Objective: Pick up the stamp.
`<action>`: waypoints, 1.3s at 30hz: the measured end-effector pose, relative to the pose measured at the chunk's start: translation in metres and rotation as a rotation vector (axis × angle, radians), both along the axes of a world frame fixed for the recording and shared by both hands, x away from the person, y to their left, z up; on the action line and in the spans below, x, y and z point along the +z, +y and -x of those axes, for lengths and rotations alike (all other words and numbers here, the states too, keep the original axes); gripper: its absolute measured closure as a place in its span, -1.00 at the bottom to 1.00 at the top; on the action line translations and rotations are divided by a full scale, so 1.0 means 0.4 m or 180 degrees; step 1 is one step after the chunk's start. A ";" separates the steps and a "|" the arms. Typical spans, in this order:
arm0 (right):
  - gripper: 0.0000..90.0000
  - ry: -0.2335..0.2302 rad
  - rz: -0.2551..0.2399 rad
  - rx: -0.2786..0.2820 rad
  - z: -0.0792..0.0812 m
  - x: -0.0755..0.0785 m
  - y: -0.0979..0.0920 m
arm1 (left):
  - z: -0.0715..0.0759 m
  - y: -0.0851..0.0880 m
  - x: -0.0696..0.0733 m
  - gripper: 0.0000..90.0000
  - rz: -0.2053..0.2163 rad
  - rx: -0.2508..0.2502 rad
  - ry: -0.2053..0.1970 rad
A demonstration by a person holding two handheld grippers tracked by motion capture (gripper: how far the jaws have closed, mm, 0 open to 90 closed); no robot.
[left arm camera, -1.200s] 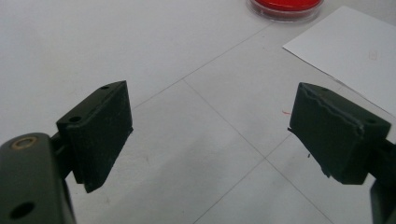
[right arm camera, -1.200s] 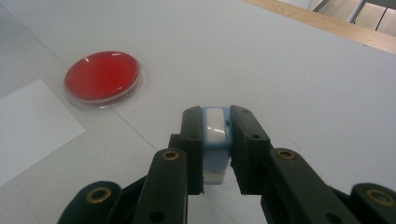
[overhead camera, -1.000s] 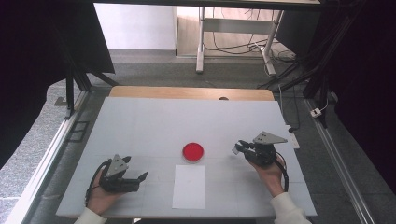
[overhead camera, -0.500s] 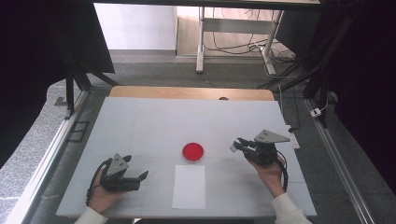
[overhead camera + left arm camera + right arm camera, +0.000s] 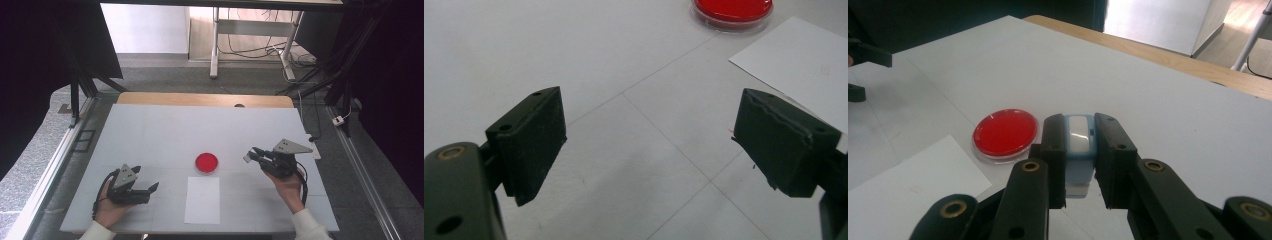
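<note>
A round red dish (image 5: 206, 162) with a clear rim lies mid-table, just beyond a white paper sheet (image 5: 202, 199). To the dish's right my right gripper (image 5: 250, 155) is held above the table, pointing left. Its jaws are shut on a small pale blue and white object (image 5: 1079, 137), with the dish (image 5: 1005, 134) and the sheet (image 5: 903, 195) beyond and to the left. My left gripper (image 5: 151, 192) rests on the table at the front left, pointing right. It stands open with nothing between its fingers (image 5: 531, 142); the dish (image 5: 732, 10) and the sheet (image 5: 804, 65) lie ahead of it.
The white table (image 5: 165, 130) has a wooden strip (image 5: 200, 99) along its far edge. Metal frame rails (image 5: 360, 175) run along both sides. A desk frame and cables (image 5: 250, 45) stand on the floor beyond. My left gripper's jaws (image 5: 868, 55) show at the far left of the right gripper view.
The right gripper, still holding the small object, has edged slightly left toward the dish. The left gripper has stayed where it was.
</note>
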State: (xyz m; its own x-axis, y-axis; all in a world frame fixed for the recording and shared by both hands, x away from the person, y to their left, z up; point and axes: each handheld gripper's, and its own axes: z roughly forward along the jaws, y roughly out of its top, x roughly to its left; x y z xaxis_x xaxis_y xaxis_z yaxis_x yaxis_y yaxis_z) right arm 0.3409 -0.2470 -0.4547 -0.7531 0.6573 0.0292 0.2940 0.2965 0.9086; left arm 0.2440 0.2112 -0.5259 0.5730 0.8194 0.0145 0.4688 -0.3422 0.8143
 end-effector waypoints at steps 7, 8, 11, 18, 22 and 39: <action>0.67 -0.0024 -0.0048 0.0080 0.011 0.012 0.014 | 0.001 0.000 0.000 -0.70 -0.0012 0.0023 0.0011; 0.67 -0.0024 -0.0055 0.0094 0.012 0.014 0.017 | 0.001 0.001 -0.001 -0.70 -0.0021 0.0029 0.0007; 0.67 -0.0044 -0.0052 0.0137 0.017 0.017 0.028 | -0.001 0.001 -0.001 -0.70 -0.0042 0.0057 0.0013; 0.67 -0.0080 -0.0077 0.0206 0.029 0.027 0.045 | 0.001 0.000 0.000 -0.70 -0.0052 0.0069 -0.0006; 0.67 -0.0068 -0.0084 0.0251 0.031 0.026 0.059 | 0.001 -0.001 -0.001 -0.70 -0.0061 0.0050 -0.0003; 0.67 -0.0059 -0.0057 0.0459 0.042 0.023 0.136 | 0.003 -0.005 0.001 -0.70 -0.0059 0.0032 -0.0006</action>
